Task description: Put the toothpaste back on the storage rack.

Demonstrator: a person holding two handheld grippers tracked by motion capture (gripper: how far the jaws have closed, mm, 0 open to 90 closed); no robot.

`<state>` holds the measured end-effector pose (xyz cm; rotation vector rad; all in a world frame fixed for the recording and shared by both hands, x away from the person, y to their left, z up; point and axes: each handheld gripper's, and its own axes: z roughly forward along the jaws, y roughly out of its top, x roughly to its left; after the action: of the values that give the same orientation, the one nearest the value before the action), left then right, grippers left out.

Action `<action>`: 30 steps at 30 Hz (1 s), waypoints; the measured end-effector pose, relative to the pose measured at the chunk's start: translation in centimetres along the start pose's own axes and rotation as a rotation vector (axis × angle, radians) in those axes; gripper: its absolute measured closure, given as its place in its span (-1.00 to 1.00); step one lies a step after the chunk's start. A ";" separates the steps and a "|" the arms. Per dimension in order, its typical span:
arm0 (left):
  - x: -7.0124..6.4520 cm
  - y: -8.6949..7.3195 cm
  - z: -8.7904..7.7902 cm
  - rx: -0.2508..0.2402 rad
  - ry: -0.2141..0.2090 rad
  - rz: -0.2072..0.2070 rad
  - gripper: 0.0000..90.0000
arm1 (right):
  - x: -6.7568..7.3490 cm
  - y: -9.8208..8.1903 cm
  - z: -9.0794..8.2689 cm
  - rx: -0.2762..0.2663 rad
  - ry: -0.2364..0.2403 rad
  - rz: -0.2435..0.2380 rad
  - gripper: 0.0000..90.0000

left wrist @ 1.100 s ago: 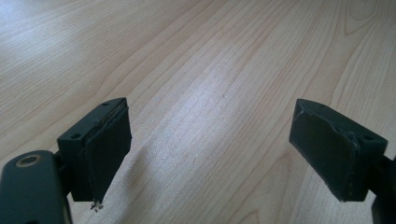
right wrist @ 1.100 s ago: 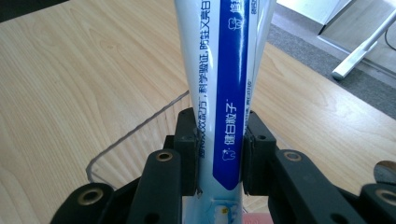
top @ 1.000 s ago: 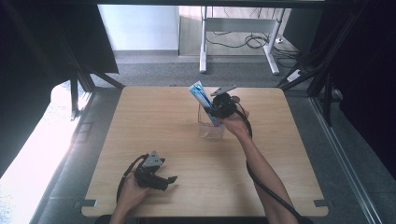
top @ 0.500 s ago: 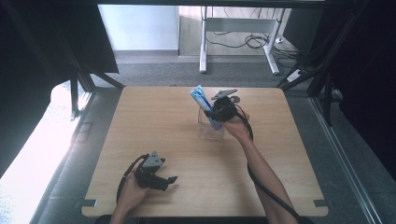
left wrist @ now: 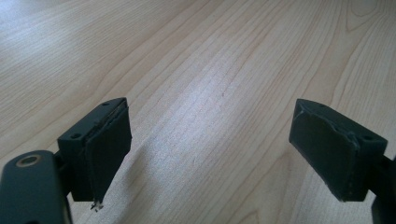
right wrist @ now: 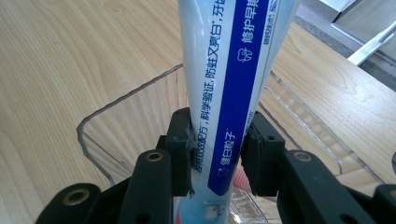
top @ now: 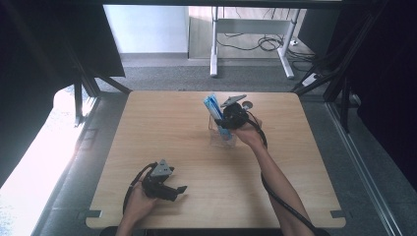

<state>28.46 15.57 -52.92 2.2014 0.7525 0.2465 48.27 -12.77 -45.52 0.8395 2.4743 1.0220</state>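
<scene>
A white and blue toothpaste tube (top: 212,104) (right wrist: 224,84) stands nearly upright with its lower end inside a clear plastic container (top: 222,139) (right wrist: 116,100) at the middle of the table. My right gripper (top: 224,126) (right wrist: 217,137) reaches down into the container. Its jaws have just been opening a little, and both pads still touch the tube's sides. My left gripper (top: 181,192) (left wrist: 210,144) rests low over bare wood near the table's front left, open with nothing between its jaws.
The wooden table (top: 162,128) has slots at both front corners. Behind it are a grey floor, a white desk frame (top: 214,49) and loose cables. Dark curtains hang on both sides.
The tube's top has sunk slightly toward the container and stands more upright. The left gripper has not moved.
</scene>
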 end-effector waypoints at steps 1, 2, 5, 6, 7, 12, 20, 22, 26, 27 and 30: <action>0.0 0.0 0.0 0.000 0.001 0.000 -0.71 | 0.0 0.0 0.0 0.001 -0.001 -0.001 0.46; 0.0 0.0 0.0 -0.001 0.001 -0.001 -0.71 | 0.0 0.0 0.0 0.001 -0.002 0.001 0.45; 0.0 0.0 0.0 -0.001 0.002 0.000 -0.71 | 0.0 0.0 -0.1 -0.008 -0.005 0.003 0.41; 0.0 0.0 0.0 -0.002 0.002 -0.002 -0.71 | 0.0 0.0 -0.2 -0.011 -0.007 0.006 0.40; 0.0 0.0 0.0 -0.001 0.002 -0.001 -0.71 | -0.1 0.0 -0.2 -0.010 -0.005 0.011 0.39; 0.0 0.1 0.1 0.000 -0.001 0.001 -0.71 | -0.1 0.0 -0.4 -0.018 0.000 0.015 0.33; -0.1 0.1 0.2 -0.002 -0.003 0.000 -0.71 | 0.0 0.5 -1.4 -0.052 0.000 0.021 0.18; -0.1 0.1 0.2 -0.002 -0.003 0.000 -0.71 | 0.1 0.6 -1.6 -0.052 0.008 0.021 0.10; -0.1 0.1 0.3 -0.002 -0.004 -0.001 -0.71 | 0.5 0.9 -1.8 -0.033 0.008 0.010 -0.01; -0.1 0.1 0.3 -0.002 -0.004 -0.001 -0.71 | 0.5 1.0 -1.9 -0.035 0.013 0.013 -0.03; -0.1 0.1 0.2 -0.001 -0.004 0.002 -0.71 | 0.7 1.1 -2.0 -0.039 0.029 0.009 -0.11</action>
<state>28.49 15.31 -53.01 2.2010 0.7479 0.2429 47.13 -12.80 -43.39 0.8304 2.4680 1.0890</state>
